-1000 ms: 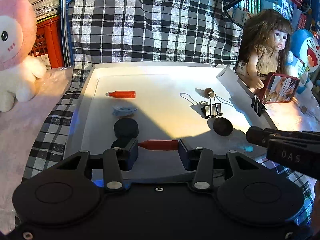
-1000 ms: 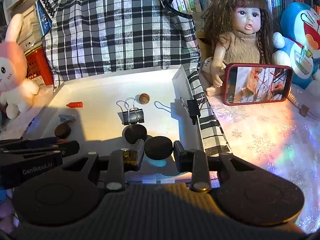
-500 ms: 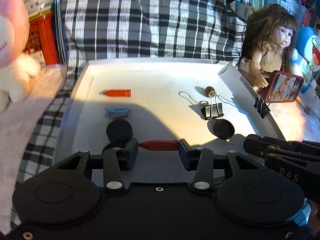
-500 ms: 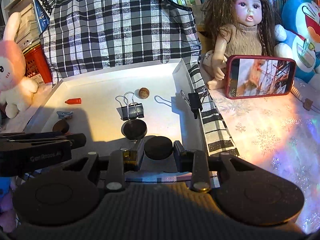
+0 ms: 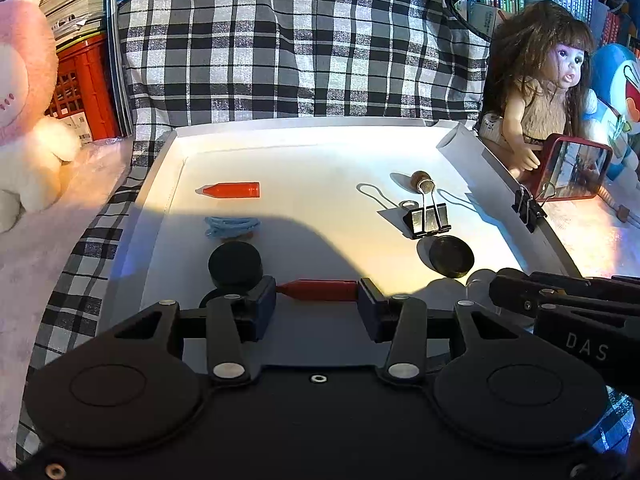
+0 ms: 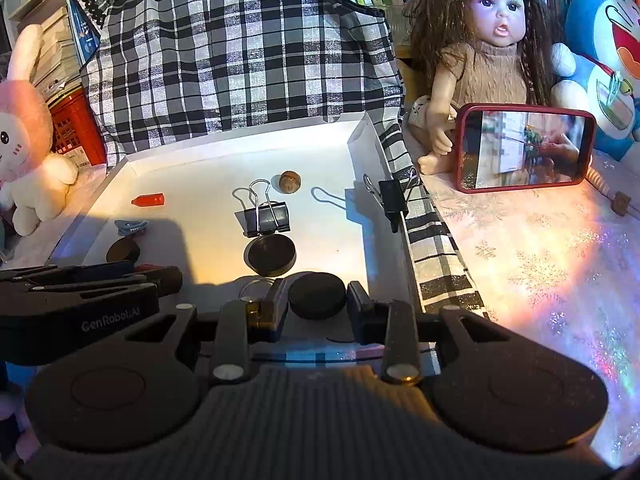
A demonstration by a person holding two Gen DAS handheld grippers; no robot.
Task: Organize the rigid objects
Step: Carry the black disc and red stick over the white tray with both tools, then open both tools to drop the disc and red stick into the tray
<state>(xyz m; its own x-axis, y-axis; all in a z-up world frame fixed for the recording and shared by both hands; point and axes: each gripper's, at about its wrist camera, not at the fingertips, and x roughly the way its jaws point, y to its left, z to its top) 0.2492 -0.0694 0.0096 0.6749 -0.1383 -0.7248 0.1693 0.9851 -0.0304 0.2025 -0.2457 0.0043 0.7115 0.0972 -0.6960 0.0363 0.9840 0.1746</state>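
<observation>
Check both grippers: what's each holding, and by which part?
Left gripper: red crayon, clamped end to end, tip and butt against the pads. Right gripper: black disc between the fingers across its rim; jaws are opening, so the hold is loosening.

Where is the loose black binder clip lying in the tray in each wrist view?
Left wrist view: the binder clip lies right of centre, just beyond a dark round disc.
Right wrist view: it lies near centre, beyond the same disc.
Shared landmark: the brown nut behind its wire handles.

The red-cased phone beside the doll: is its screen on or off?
On. The phone leans near the doll, its screen showing a bright picture.
</observation>
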